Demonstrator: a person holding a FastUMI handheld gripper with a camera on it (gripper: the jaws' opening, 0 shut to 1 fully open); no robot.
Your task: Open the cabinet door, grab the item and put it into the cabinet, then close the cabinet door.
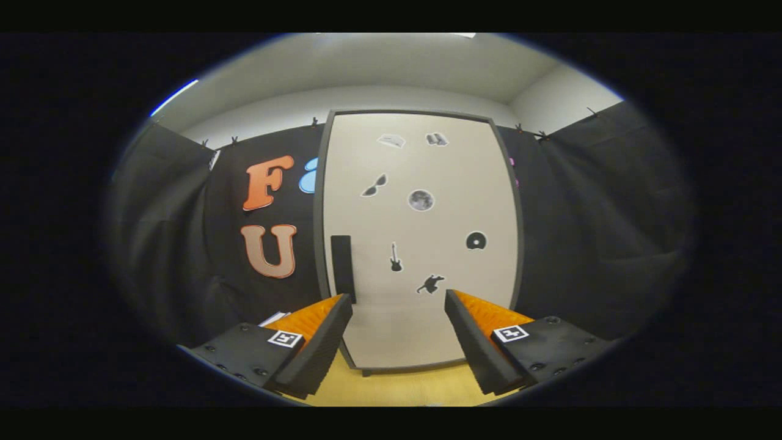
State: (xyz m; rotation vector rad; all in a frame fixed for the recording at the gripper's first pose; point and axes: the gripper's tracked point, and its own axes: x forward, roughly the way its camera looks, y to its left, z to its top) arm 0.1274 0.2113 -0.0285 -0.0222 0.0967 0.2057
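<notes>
A tall cabinet stands straight ahead on a wooden tabletop (397, 388), its cream door (421, 244) shut and dotted with small dark stickers. A dark vertical handle (343, 267) runs down the door's left side, just above my left fingertip. My gripper (398, 299) is open, its two fingers spread wide with nothing between them, pointing at the lower part of the door a short way off. A pale item (274, 318) peeks out behind the left finger, mostly hidden.
Black cloth walls (586, 232) close in the booth on both sides of the cabinet. The cabinet's dark frame (516, 232) borders the door. White wall and ceiling rise above.
</notes>
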